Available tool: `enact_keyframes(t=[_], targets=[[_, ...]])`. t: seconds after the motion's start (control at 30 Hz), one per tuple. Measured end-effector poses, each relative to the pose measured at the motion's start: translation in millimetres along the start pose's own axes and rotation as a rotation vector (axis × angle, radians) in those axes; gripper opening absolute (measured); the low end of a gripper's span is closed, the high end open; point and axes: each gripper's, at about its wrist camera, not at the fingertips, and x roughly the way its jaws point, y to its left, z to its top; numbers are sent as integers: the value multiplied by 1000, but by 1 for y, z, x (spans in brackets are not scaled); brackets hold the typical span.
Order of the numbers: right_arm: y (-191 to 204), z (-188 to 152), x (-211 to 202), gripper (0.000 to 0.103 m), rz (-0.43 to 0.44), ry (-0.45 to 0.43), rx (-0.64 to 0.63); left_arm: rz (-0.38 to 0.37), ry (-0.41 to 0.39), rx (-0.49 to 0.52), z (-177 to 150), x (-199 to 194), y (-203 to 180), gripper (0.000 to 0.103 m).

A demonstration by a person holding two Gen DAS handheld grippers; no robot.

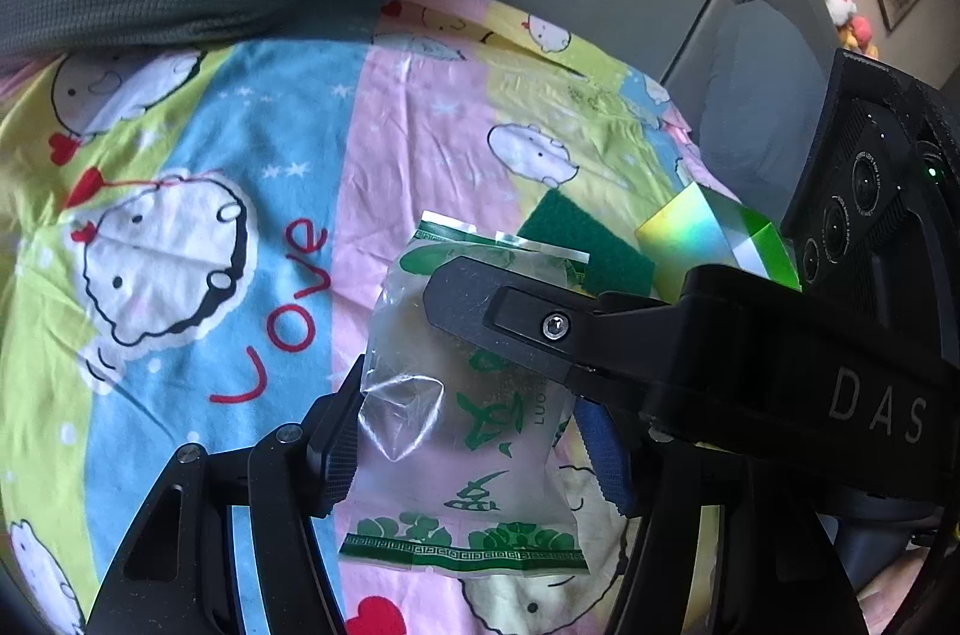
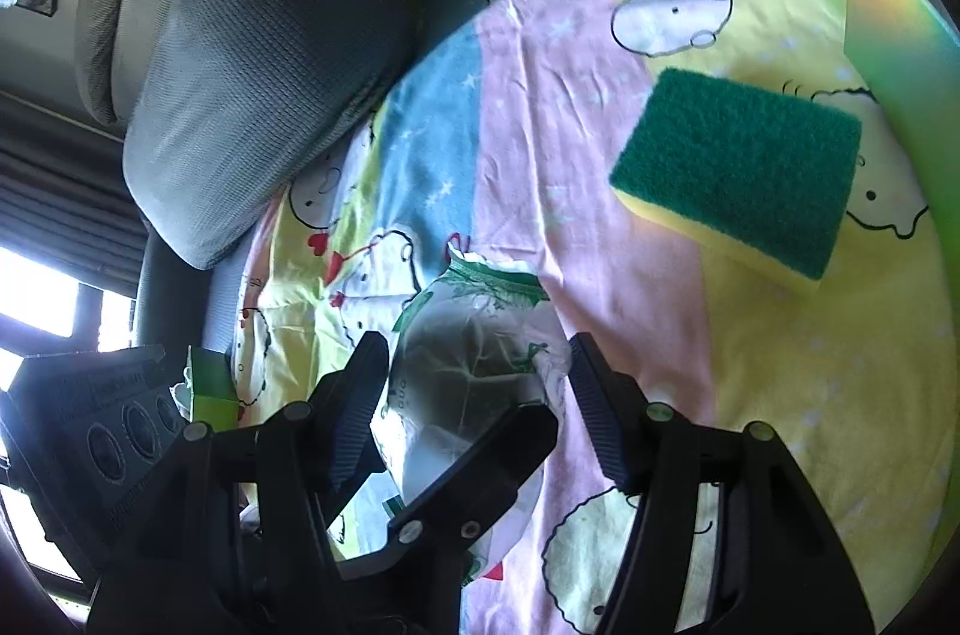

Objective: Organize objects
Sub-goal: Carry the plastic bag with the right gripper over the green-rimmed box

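A clear plastic snack packet [image 1: 480, 461] with green print is held between both grippers above the cartoon bed sheet [image 1: 210, 155]. My left gripper [image 1: 468, 413] has its pads pressed on the packet's two sides near its lower half. A finger of my right gripper [image 1: 510, 317] lies across the packet's upper part. In the right wrist view the packet [image 2: 480, 311] sits between the pads of my right gripper [image 2: 477, 353], which is shut on it, and a left gripper finger [image 2: 480, 461] crosses in front. What is inside the packet is blurred.
A green and yellow sponge [image 2: 738, 173] lies on the sheet beyond the packet, also seen as the sponge [image 1: 588, 239]. A shiny green box [image 1: 714, 233] stands beside it. A grey cushion [image 2: 258, 77] and the sofa back border the sheet. A plush toy [image 1: 846, 5] sits far right.
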Motion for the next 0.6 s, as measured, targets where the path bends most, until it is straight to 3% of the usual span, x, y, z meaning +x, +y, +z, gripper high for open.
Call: enact_keyframes(t=[0.6], targets=[[27,-17,-80,62,25,-224,-131,-76,-225,179,0,-53,-56,65]])
